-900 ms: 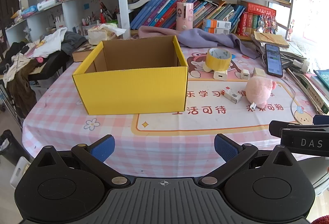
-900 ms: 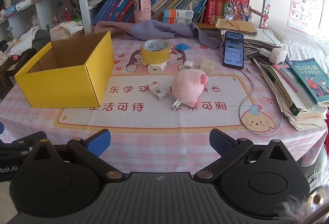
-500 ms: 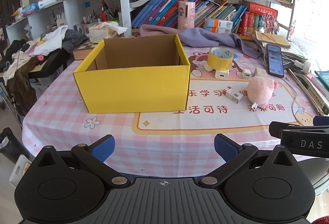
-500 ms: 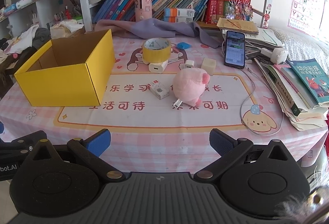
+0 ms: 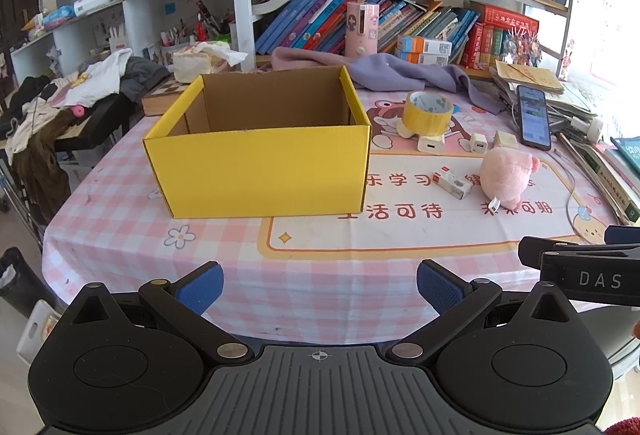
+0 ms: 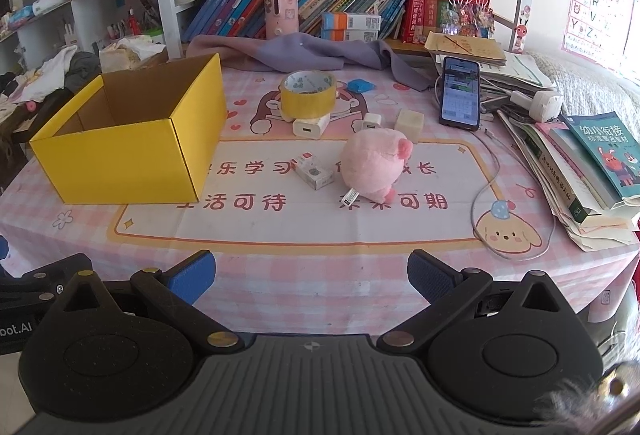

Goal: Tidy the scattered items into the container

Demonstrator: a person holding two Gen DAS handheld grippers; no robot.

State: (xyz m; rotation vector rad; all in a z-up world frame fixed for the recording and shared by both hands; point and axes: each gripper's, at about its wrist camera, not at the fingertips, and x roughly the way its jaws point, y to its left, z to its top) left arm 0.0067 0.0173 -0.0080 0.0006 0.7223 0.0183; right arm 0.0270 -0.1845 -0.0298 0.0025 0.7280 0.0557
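I hold both tools at the near edge of the table (image 6: 280,235), above the pink checked cloth. The left gripper (image 5: 320,285) has its jaws spread wide with nothing between them, and the right gripper (image 6: 311,277) is the same.

The yellow box (image 5: 260,171) stands open on the left part of the table and looks empty. To its right lie the scattered things: the pink plush pig (image 6: 374,163), the small white carton (image 6: 314,173) just beside it, the tape roll (image 6: 308,93) partly resting on a white charger (image 6: 310,126), and a smaller charger (image 6: 372,122) next to a cream cube (image 6: 409,123).

I think the risks are these. The plush is soft and round, so a shallow pinch may slip off. Its tag and the cable (image 6: 486,195) near it could snag. The tape roll may tip or roll when touched.

The carton's long axis runs diagonally, from far-left to near-right. The pig's snout points toward the right far corner.
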